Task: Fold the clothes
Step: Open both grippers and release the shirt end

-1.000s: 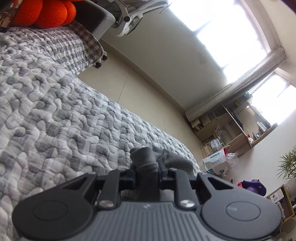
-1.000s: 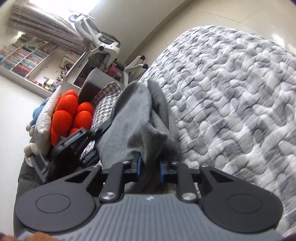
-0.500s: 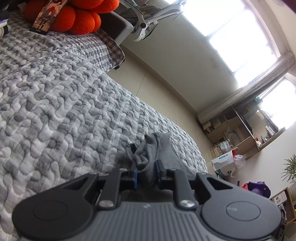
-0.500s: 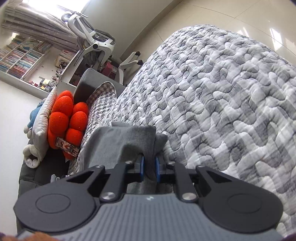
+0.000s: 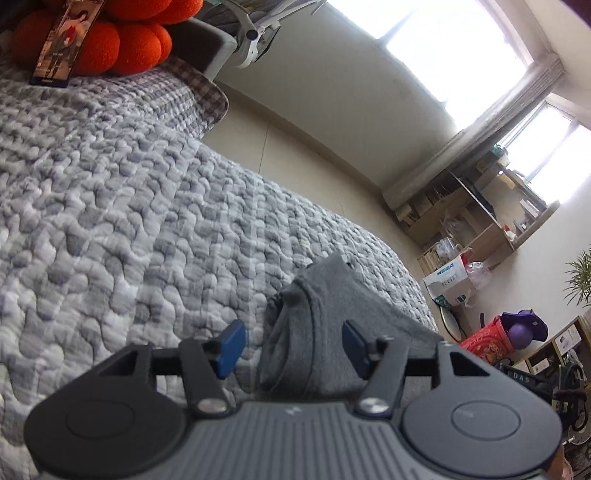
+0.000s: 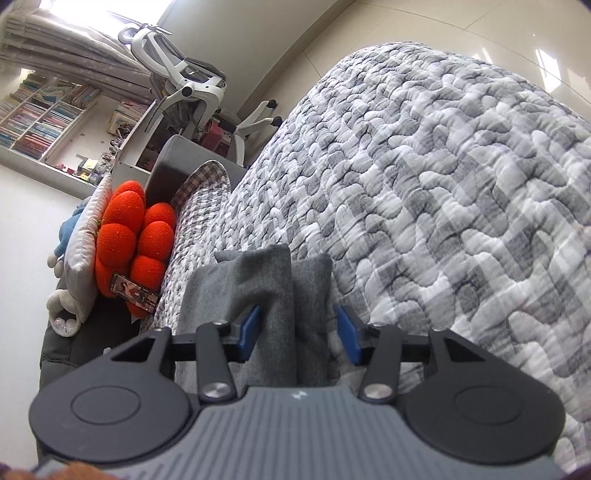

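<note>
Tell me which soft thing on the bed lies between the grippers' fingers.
The folded grey garment, plain grey; the orange ball cushion and checked pillow lie farther away.

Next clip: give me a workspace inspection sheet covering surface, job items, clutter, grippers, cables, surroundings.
Surface: grey-and-white quilted bedspread, puckered, covering the bed.
Job's things: folded grey garment lying on the bedspread.
Clutter: orange ball cushion with a photo card leaning on it; checked pillow.
Grippers: left gripper and right gripper both opening, garment between the fingers, pads clear of it.
Cables: nothing seen.
Surroundings: white office chair, bookshelves, bright window, potted plant.
</note>
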A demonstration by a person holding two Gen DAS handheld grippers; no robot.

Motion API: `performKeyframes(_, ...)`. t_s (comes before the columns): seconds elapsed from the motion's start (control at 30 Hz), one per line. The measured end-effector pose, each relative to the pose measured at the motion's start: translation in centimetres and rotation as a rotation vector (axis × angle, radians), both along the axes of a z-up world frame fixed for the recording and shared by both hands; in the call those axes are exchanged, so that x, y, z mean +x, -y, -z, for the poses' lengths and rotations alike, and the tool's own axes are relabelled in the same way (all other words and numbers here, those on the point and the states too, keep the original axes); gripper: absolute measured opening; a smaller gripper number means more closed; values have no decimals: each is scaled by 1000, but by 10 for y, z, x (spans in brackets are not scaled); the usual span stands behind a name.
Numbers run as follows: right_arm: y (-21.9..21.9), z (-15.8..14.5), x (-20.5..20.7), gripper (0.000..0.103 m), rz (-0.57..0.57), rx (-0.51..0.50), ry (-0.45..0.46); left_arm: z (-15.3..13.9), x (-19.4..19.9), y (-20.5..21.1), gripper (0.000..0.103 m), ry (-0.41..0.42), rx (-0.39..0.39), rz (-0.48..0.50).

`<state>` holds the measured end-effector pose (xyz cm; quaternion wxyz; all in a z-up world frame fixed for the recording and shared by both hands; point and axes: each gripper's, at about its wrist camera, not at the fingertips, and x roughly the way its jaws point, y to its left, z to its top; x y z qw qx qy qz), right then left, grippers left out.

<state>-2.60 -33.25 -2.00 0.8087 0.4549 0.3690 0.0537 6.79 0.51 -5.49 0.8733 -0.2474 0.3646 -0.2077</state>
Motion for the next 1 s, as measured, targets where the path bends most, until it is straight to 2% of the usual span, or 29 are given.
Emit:
performKeyframes(0.1, 2, -3, -5, 59, -2, 11, 11, 0, 14, -3, 71, -13, -54, 41)
performKeyframes(0.2, -2, -4, -9, 60, -21, 5, 17, 6, 30, 4, 72, -46, -78, 84)
performKeyframes(0.43, -18, 4, -1, 59, -65, -35, 35, 27, 50, 38, 67, -84, -69, 176)
performKeyframes(0.5, -21, 6, 2, 54, -60, -48, 57, 31, 53, 45, 66, -77, -62, 174)
performKeyframes(0.63, -23, -2, 3, 28, -67, -69, 97, 28, 55, 53, 65, -43, -57, 170)
performKeyframes(0.8, -19, -14, 2, 25, -62, -88, 122, 20, 54, 59, 64, -26, -71, 192)
performKeyframes(1.0, -1, 8, 15, 24, -12, -30, 51, 27, 58, 59, 64, -60, -67, 213)
